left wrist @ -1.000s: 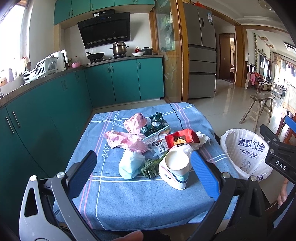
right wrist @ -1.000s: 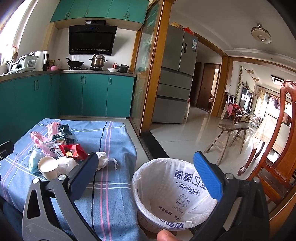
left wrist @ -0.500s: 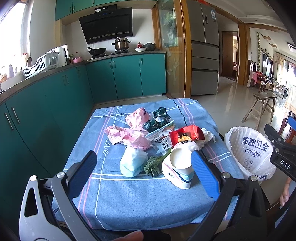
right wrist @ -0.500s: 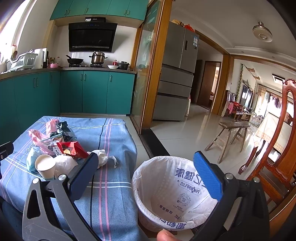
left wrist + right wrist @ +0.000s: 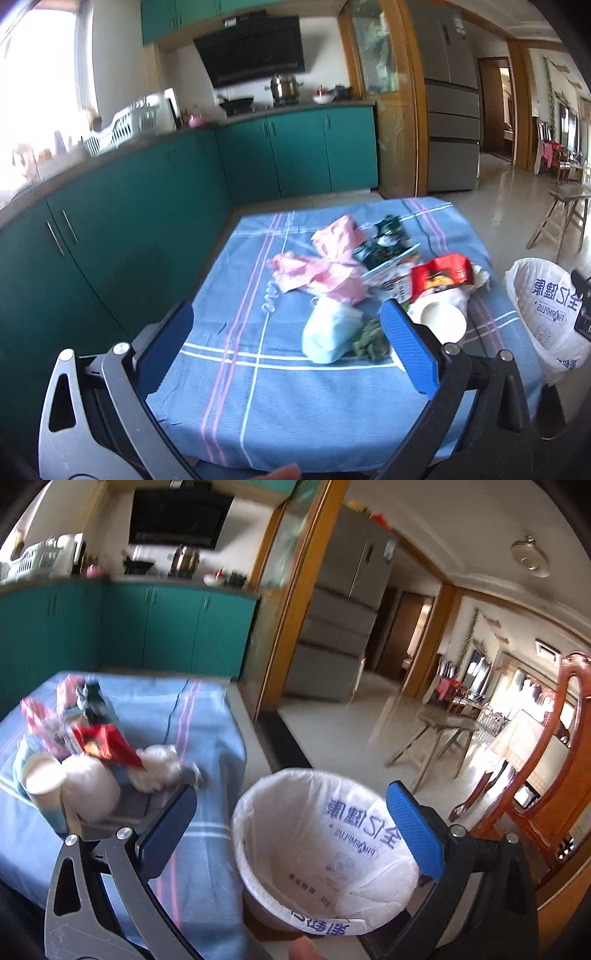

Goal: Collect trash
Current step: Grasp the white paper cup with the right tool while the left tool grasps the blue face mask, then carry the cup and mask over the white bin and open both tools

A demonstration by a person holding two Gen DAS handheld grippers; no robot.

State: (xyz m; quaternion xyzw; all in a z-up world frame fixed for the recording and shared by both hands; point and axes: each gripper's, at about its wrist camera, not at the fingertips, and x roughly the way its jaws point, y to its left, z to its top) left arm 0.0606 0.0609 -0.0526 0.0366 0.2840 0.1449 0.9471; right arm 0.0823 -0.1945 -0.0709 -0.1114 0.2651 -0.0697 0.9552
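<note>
A pile of trash lies on a table with a blue striped cloth [image 5: 229, 387]: pink bags [image 5: 321, 269], a pale blue bag [image 5: 330, 334], a red snack packet [image 5: 441, 275], a dark wrapper [image 5: 386, 243], green leaves [image 5: 371, 339] and a paper cup [image 5: 441, 323]. My left gripper [image 5: 284, 343] is open and empty, above the table's near edge, short of the pile. My right gripper [image 5: 291, 829] is open and empty, held over a bin lined with a white printed bag [image 5: 321, 845]. The cup [image 5: 42, 782], red packet [image 5: 103, 742] and a crumpled white tissue [image 5: 159, 766] show at the left of the right wrist view.
The bin [image 5: 546, 314] stands on the floor by the table's right side. Teal cabinets [image 5: 122, 236] run along the left and back. A fridge [image 5: 448, 122], a wooden stool [image 5: 436, 738] and a wooden chair [image 5: 546, 782] stand to the right.
The left gripper has swung left and forward, so the pile now sits right of centre. The right gripper has tilted down and closer to the bin. Both views are motion-blurred.
</note>
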